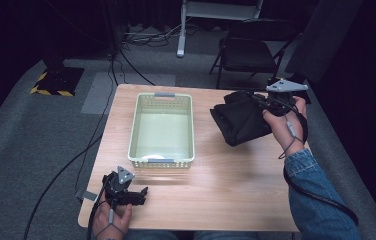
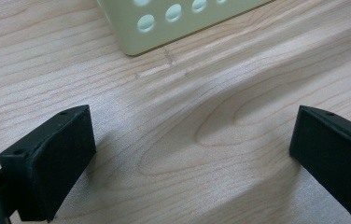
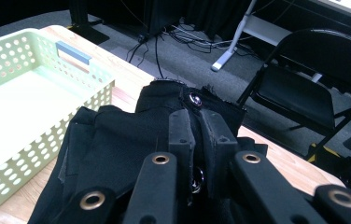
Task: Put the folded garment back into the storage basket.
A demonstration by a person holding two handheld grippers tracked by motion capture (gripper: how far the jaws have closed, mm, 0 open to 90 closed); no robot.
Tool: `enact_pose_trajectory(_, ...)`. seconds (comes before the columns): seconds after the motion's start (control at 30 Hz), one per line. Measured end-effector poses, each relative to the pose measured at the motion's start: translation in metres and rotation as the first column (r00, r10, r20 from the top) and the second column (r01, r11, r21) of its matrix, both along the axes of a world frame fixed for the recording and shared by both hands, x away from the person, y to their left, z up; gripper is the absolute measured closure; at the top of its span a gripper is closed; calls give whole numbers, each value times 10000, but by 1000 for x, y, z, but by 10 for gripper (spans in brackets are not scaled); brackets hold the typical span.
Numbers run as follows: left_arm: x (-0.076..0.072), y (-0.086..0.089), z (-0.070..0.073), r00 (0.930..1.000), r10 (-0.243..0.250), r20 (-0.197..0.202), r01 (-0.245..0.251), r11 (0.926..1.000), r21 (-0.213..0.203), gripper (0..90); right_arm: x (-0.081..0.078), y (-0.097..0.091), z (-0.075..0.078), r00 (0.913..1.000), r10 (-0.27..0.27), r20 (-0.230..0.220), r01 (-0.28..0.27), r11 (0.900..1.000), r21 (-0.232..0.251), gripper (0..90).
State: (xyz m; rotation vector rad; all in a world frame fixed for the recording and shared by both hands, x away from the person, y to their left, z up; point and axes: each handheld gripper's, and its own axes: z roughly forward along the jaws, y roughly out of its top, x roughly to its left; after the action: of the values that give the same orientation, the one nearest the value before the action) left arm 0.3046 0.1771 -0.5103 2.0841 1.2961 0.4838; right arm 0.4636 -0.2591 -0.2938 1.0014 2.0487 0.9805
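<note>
1. Right gripper clamped tight on the black garment; in the right gripper view the jaws pinch a fold of cloth with a metal snap right at the tips. Probably gripped at an edge so the rest hangs free for carrying.
2. The garment is bunched, held at the worktop's far right side; its lower part looks close to or brushing the surface, can't tell which. It sits right of the basket, apart from it.
3. Right hand comes in from the right and angles the gripper toward the basket, so my guess is the cloth is headed into it.
4. The basket is pale green with perforated walls, at the worktop's middle, open side up and looking empty; a sensible drop target within reach of both hands.
5. Left gripper open, jaws wide apart over bare wood, nothing between them. It rests at the near left corner of the worktop, just in front of the basket corner; looks parked out of the way, ready to steady the basket if needed.
</note>
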Motion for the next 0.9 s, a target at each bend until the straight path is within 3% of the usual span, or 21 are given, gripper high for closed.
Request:
enact_pose_trajectory(0.4,0,0,0,10000,43,4,-43,10000,-22,3,5,18,3,9993,370,55,-371,9990,253,836)
enact_pose_trajectory(0.9,0,0,0,10000,50,14,-50,10000,-13,3,6,52,8,9962,809,316,-814,9966,159,836)
